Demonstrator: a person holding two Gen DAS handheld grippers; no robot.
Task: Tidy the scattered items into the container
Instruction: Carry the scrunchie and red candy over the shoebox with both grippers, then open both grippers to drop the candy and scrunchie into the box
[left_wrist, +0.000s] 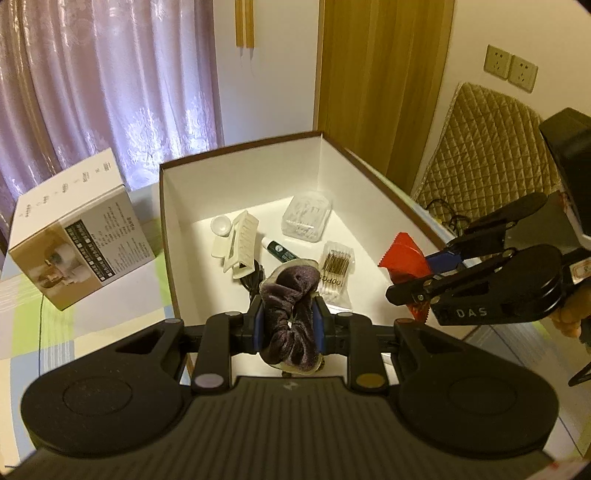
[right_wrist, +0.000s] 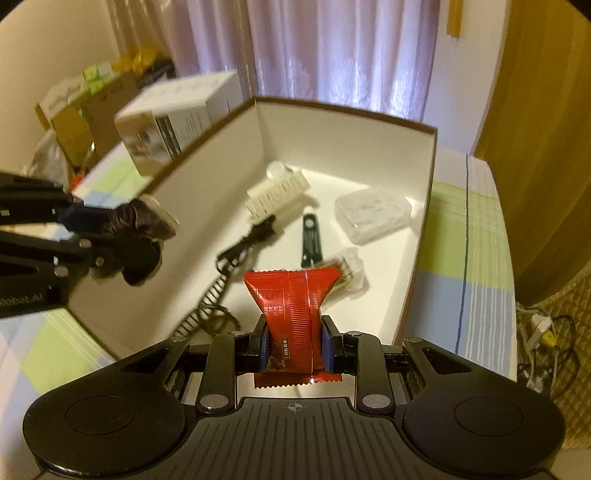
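The left gripper (left_wrist: 290, 325) is clenched on a dark purple velvet scrunchie (left_wrist: 291, 306), which bulges out above and below the blue pads and hangs over the near edge of the open white box (left_wrist: 177, 229). The right gripper (right_wrist: 295, 347) is clamped on a red foil snack packet (right_wrist: 291, 295), pinched at its waist so that the top flares out over the box's near right part; in the left wrist view the same packet (left_wrist: 404, 258) shows at the right wall of the box. Inside the box, on its white floor, lie a white hair claw clip (left_wrist: 242, 240) towards the far left, with a small round white cap (left_wrist: 221, 225) just beside it, a clear plastic case (left_wrist: 306, 216) towards the far right, a dark green tube (left_wrist: 280, 251) in the middle, a pack of cotton swabs (left_wrist: 336, 269) to its right, and a black coiled cable (right_wrist: 229, 273) near the front. Left of the container stands a printed product carton (left_wrist: 81, 240) on the checked tablecloth (left_wrist: 55, 332). A lilac curtain (left_wrist: 92, 74) hangs beyond.
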